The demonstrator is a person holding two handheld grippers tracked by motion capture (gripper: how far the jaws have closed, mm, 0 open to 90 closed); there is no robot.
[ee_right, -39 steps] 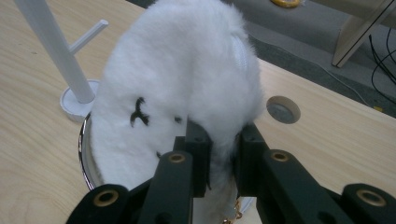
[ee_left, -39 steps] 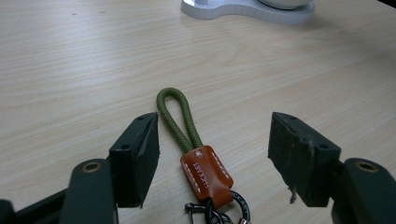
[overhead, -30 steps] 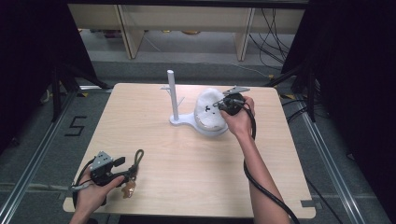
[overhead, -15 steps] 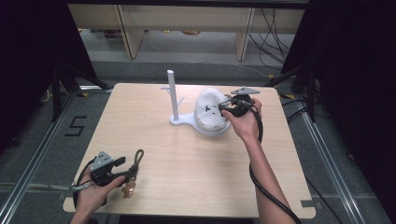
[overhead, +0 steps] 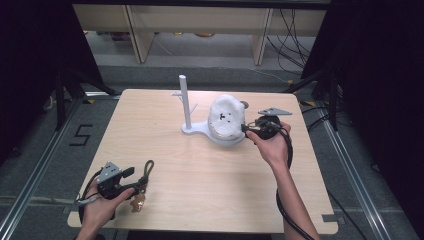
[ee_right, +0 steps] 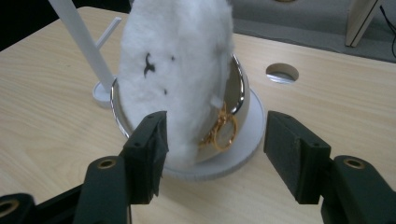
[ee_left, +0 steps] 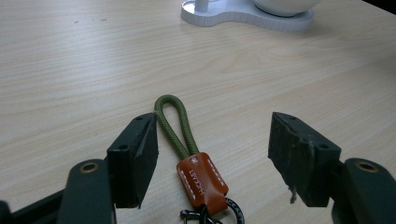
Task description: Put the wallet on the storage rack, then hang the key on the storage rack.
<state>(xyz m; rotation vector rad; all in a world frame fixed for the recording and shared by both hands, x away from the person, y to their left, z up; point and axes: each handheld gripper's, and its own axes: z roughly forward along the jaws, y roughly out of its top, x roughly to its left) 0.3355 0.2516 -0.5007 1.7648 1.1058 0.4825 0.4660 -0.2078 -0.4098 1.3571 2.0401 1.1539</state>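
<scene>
A white fluffy plush (overhead: 226,116) with small black marks stands in a shiny silver bowl (ee_right: 243,95) on a white stand base (overhead: 199,130) with an upright pole (overhead: 184,99). Gold rings (ee_right: 220,129) lie in the bowl beside the plush (ee_right: 180,70). My right gripper (overhead: 246,129) is open just right of the bowl, and its jaws (ee_right: 215,135) frame the bowl's near side without touching it. My left gripper (overhead: 131,176) is open near the front left edge. A keychain with an olive cord loop (ee_left: 173,122) and an orange leather tag (ee_left: 201,179) lies on the table between its jaws (ee_left: 212,140).
The light wooden table (overhead: 165,155) has a round cable hole (ee_right: 282,73) behind the bowl. Black cables trail from both grippers. Shelving and a grey floor lie past the far edge, and dark curtains hang at both sides.
My right gripper has drawn back from the plush toward the near right and now stands apart from it. The left gripper and keychain have not moved.
</scene>
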